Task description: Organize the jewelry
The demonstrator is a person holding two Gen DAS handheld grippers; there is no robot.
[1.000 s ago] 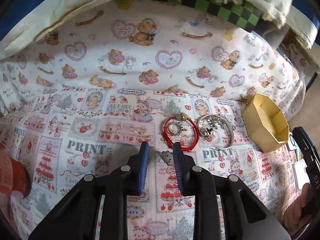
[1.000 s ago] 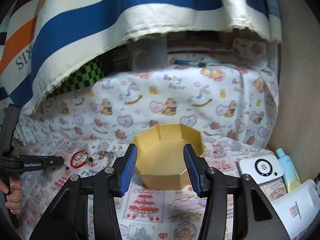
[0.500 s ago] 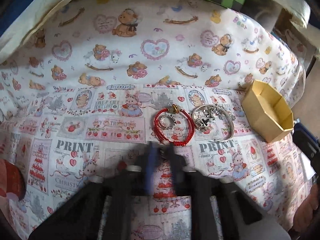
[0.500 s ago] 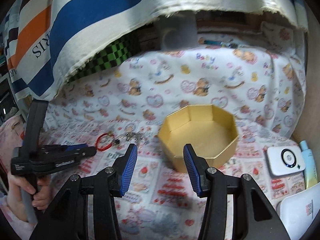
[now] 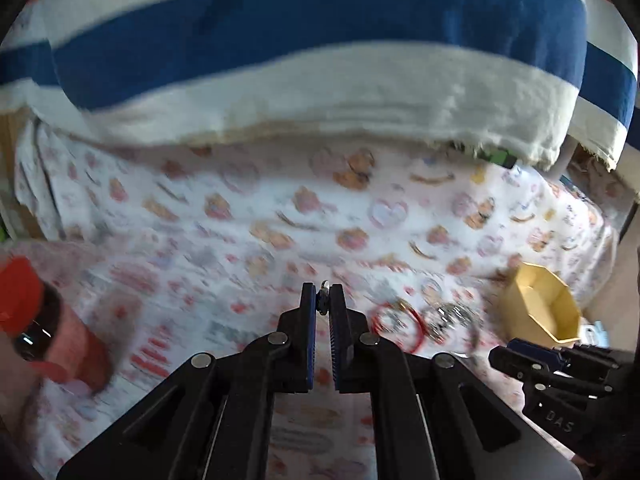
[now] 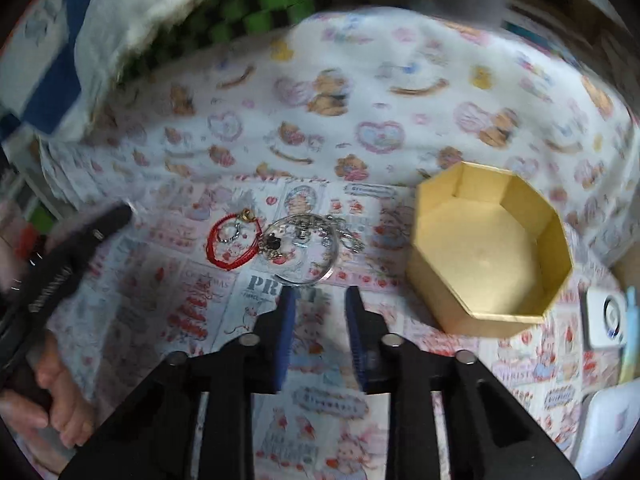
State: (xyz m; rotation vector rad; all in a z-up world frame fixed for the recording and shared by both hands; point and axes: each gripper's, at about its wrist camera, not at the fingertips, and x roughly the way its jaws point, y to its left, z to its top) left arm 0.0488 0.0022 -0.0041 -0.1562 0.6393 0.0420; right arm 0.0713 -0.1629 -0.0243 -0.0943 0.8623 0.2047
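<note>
Soft even daylight, heavy motion blur across both fisheye views, dark vignetted corners, bowed edges, no glare

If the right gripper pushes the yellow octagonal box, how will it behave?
The yellow box looks like thin card and is empty, so it is probably light and would slide on the printed cloth. Its low, wide shape makes tipping unlikely. Hard squeezing might dent its walls.

Matt gold card box point(image 6: 490, 250), shiny metal bangle point(image 6: 304, 252), red cord bracelet point(image 6: 234, 242), printed cloth point(image 6: 360, 128).
</note>
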